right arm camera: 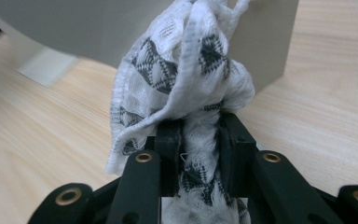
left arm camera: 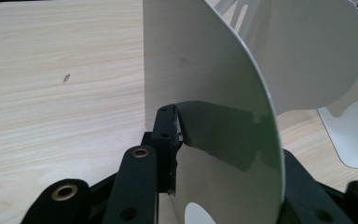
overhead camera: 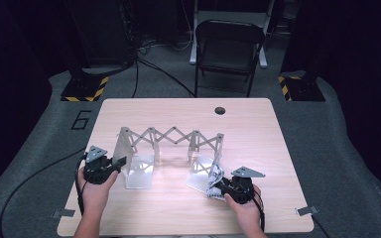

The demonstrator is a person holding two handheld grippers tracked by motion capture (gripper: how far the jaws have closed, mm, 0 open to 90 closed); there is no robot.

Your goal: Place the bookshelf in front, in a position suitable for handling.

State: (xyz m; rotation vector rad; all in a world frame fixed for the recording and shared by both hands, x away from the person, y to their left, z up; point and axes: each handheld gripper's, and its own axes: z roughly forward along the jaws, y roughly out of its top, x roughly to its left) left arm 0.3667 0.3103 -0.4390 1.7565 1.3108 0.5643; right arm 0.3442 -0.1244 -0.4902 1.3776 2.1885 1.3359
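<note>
White patterned cloth (right arm camera: 186, 79) bunched at the right end plate of an extendable metal rack (overhead camera: 168, 136), pinched between the closed jaws of the right gripper (overhead camera: 217, 187). Left gripper (overhead camera: 124, 161) clamped on the rack's left upright plate. Pale wooden table (overhead camera: 258, 148) beneath.

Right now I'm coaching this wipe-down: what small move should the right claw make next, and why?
Probably drag the cloth across the rack's right end plate: the right claw pinches it against that plate, while the left claw grips the left plate.
</note>
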